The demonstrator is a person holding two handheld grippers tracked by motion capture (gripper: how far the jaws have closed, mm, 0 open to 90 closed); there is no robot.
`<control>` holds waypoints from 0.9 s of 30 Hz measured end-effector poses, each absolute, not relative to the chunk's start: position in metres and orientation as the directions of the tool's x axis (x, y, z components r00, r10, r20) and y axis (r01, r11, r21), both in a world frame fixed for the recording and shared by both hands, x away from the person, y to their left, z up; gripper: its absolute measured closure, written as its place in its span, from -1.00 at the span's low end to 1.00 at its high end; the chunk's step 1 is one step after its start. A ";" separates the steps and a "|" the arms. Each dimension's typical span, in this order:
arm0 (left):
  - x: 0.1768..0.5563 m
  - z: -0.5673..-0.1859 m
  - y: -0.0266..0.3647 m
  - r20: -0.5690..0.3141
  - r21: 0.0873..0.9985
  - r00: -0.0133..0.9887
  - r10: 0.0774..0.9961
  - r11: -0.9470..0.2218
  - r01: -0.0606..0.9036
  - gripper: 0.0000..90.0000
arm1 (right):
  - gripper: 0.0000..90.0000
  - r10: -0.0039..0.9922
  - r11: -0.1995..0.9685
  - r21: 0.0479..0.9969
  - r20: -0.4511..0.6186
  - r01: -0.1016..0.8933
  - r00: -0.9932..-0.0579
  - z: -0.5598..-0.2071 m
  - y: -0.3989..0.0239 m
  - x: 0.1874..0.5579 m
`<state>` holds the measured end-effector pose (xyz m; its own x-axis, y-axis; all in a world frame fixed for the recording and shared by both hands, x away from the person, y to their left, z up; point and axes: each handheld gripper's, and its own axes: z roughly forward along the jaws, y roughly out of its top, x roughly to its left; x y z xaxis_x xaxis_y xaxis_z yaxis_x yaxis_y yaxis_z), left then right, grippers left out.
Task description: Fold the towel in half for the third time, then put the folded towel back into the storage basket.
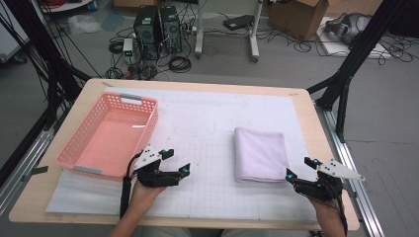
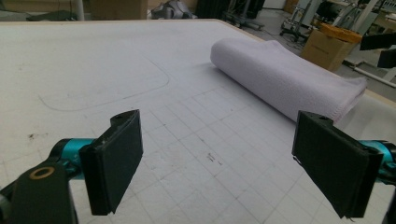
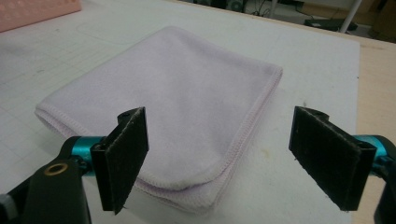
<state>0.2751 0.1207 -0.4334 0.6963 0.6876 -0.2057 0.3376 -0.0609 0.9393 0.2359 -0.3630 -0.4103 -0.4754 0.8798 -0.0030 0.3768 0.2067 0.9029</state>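
High view: the folded towel (image 1: 260, 154), a soft pale-lilac cloth with stitched hems, lies flat as a neat rectangle on the white gridded mat (image 1: 207, 123), right of centre. The right gripper (image 1: 300, 169) sits just beside its near right corner, jaws spread wide with nothing between the flat black pads. The left gripper (image 1: 179, 161) rests well apart on the mat, jaws likewise released and empty. A pink perforated plastic basket (image 1: 79, 148) stands at the left.
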 end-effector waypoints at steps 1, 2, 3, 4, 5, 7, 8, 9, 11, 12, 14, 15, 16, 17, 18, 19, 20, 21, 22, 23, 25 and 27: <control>0.275 -0.433 0.121 -0.206 0.940 0.698 0.686 -0.060 0.337 -0.63 | -0.59 0.882 0.195 0.904 0.008 0.380 -0.472 -0.411 -0.365 0.235; 0.275 -0.433 0.121 -0.206 0.940 0.698 0.686 -0.060 0.337 -0.63 | -0.59 0.882 0.191 0.903 0.015 0.385 -0.471 -0.411 -0.366 0.235; 0.275 -0.434 0.120 -0.203 0.938 0.699 0.686 -0.069 0.340 -0.63 | -0.59 0.883 0.189 0.901 0.018 0.390 -0.469 -0.411 -0.366 0.235; 0.276 -0.435 0.120 -0.201 0.937 0.702 0.683 -0.075 0.342 -0.63 | -0.59 0.884 0.185 0.900 0.024 0.395 -0.467 -0.411 -0.367 0.235; 0.276 -0.436 0.119 -0.201 0.934 0.704 0.681 -0.084 0.348 -0.62 | -0.59 0.884 0.183 0.899 0.027 0.397 -0.467 -0.411 -0.367 0.235; 0.277 -0.437 0.117 -0.193 0.930 0.707 0.680 -0.102 0.353 -0.62 | -0.59 0.883 0.182 0.901 0.026 0.393 -0.468 -0.411 -0.368 0.236; 0.278 -0.438 0.117 -0.195 0.929 0.707 0.679 -0.104 0.356 -0.62 | -0.59 0.883 0.180 0.899 0.030 0.398 -0.468 -0.411 -0.367 0.236; 0.278 -0.438 0.116 -0.194 0.928 0.706 0.681 -0.107 0.358 -0.62 | -0.59 0.883 0.183 0.898 0.028 0.400 -0.469 -0.412 -0.367 0.237; 0.279 -0.439 0.116 -0.200 0.925 0.709 0.676 -0.109 0.365 -0.62 | -0.59 0.883 0.185 0.896 0.029 0.404 -0.468 -0.413 -0.367 0.237; 0.279 -0.439 0.116 -0.203 0.925 0.709 0.676 -0.105 0.365 -0.62 | -0.59 0.883 0.188 0.895 0.027 0.405 -0.469 -0.413 -0.366 0.237; 0.279 -0.439 0.116 -0.207 0.924 0.711 0.672 -0.104 0.367 -0.62 | -0.59 0.882 0.198 0.891 0.019 0.409 -0.471 -0.414 -0.366 0.238; 0.280 -0.439 0.116 -0.207 0.923 0.709 0.674 -0.106 0.370 -0.62 | -0.59 0.882 0.198 0.890 0.021 0.411 -0.470 -0.415 -0.366 0.238; 0.280 -0.439 0.116 -0.216 0.920 0.706 0.675 -0.102 0.379 -0.62 | -0.59 0.882 0.198 0.890 0.021 0.411 -0.470 -0.415 -0.366 0.238; 0.280 -0.440 0.115 -0.231 0.915 0.704 0.672 -0.096 0.391 -0.62 | -0.59 0.881 0.202 0.890 0.018 0.410 -0.472 -0.415 -0.366 0.237; 0.280 -0.440 0.115 -0.231 0.915 0.704 0.672 -0.096 0.391 -0.62 | -0.59 0.882 0.200 0.887 0.022 0.417 -0.470 -0.415 -0.366 0.236; 0.280 -0.440 0.114 -0.231 0.915 0.707 0.669 -0.098 0.391 -0.62 | -0.59 0.881 0.202 0.885 0.022 0.419 -0.472 -0.415 -0.366 0.236; 0.281 -0.439 0.110 -0.223 0.914 0.721 0.656 -0.116 0.388 -0.62 | -0.59 0.880 0.206 0.883 0.021 0.422 -0.475 -0.415 -0.366 0.236; 0.281 -0.438 0.107 -0.223 0.912 0.720 0.657 -0.121 0.392 -0.62 | -0.59 0.879 0.209 0.883 0.018 0.420 -0.477 -0.416 -0.366 0.236; 0.283 -0.437 0.105 -0.219 0.911 0.723 0.655 -0.127 0.392 -0.62 | -0.59 0.879 0.216 0.881 0.013 0.421 -0.477 -0.416 -0.367 0.236; 0.283 -0.437 0.105 -0.219 0.911 0.723 0.655 -0.127 0.392 -0.62 | -0.59 0.878 0.216 0.881 0.013 0.421 -0.478 -0.416 -0.367 0.236; 0.286 -0.433 0.098 -0.218 0.910 0.730 0.648 -0.135 0.392 -0.60 | -0.59 0.880 0.206 0.882 0.023 0.424 -0.475 -0.416 -0.367 0.234; 0.288 -0.430 0.096 -0.224 0.910 0.732 0.644 -0.130 0.393 -0.58 | -0.59 0.879 0.206 0.881 0.024 0.426 -0.476 -0.416 -0.368 0.233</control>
